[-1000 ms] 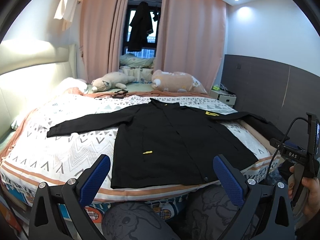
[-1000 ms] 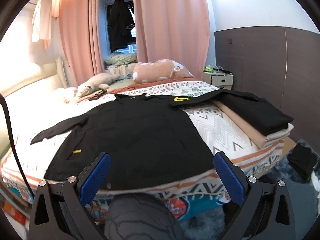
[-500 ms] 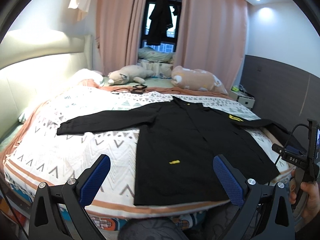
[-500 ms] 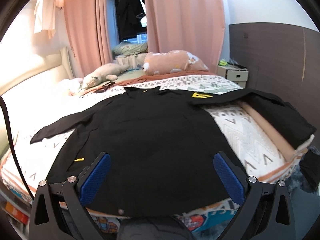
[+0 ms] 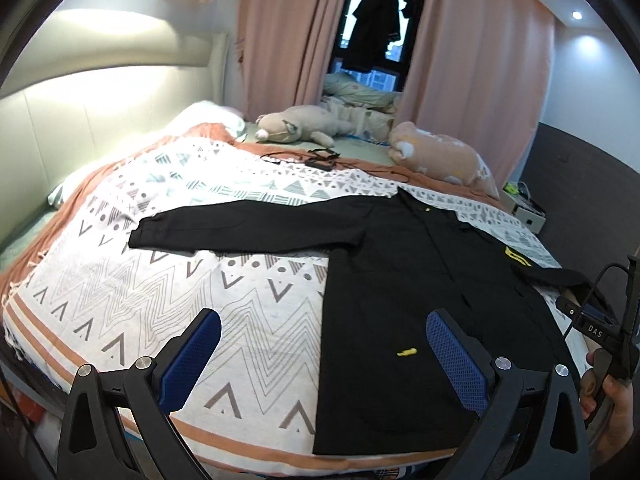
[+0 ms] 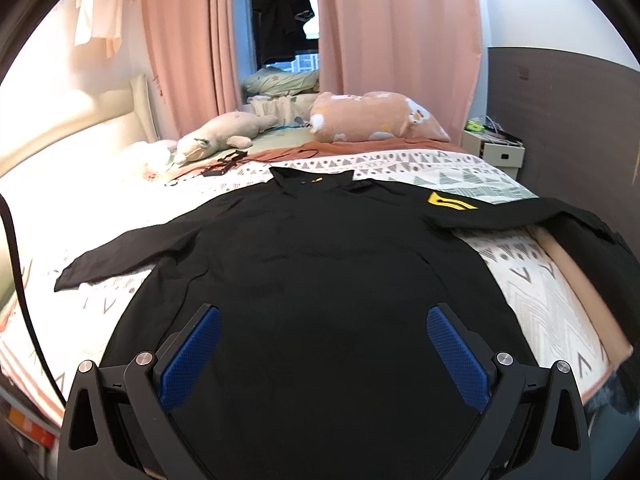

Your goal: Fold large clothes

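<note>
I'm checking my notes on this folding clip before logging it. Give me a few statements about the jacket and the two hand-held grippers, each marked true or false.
1. The black jacket lies spread flat on the bed. True.
2. The left hand-held gripper is shut on the jacket's hem. False: its jaws stand wide open and hold nothing.
3. The right hand-held gripper is open above the jacket's lower part. True.
4. Both sleeves are folded across the chest. False: the left sleeve stretches out over the bedspread and the right sleeve reaches toward the bed's edge.
5. The yellow emblem sits near the jacket's hem. False: it is up by the shoulder, near the collar.
</note>
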`<state>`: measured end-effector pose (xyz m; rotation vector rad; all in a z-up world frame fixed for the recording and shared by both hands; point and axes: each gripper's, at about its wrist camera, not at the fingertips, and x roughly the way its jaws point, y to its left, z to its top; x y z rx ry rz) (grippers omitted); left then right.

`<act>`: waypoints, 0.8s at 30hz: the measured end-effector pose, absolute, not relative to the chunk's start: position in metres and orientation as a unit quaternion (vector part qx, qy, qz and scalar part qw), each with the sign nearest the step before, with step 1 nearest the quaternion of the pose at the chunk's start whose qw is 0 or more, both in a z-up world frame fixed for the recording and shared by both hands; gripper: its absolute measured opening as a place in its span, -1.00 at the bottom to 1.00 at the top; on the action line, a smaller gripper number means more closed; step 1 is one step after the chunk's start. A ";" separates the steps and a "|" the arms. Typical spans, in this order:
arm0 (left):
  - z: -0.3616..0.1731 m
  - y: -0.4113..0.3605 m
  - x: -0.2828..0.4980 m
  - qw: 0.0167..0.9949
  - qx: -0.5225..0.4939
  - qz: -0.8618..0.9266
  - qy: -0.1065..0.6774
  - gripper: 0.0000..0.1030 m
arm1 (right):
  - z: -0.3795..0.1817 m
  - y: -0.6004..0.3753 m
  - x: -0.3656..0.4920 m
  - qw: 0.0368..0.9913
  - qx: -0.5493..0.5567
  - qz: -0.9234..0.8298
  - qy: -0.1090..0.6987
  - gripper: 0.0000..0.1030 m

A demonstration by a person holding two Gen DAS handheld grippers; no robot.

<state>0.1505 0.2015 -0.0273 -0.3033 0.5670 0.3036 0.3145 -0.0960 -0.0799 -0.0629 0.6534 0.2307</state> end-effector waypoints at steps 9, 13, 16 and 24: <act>-0.043 0.258 0.181 0.918 -0.180 0.200 0.291 0.96 | -0.097 -0.060 0.366 0.928 -0.054 0.130 0.345 1.00; -0.051 0.286 0.195 0.907 -0.198 0.217 0.303 0.91 | -0.102 -0.045 0.389 0.921 -0.057 0.144 0.358 1.00; -0.058 0.314 0.203 0.898 -0.213 0.236 0.304 0.91 | -0.104 -0.033 0.402 0.919 -0.064 0.152 0.357 1.00; -0.089 0.386 0.231 0.865 -0.263 0.278 0.325 0.86 | -0.116 -0.005 0.440 0.910 -0.074 0.175 0.368 0.98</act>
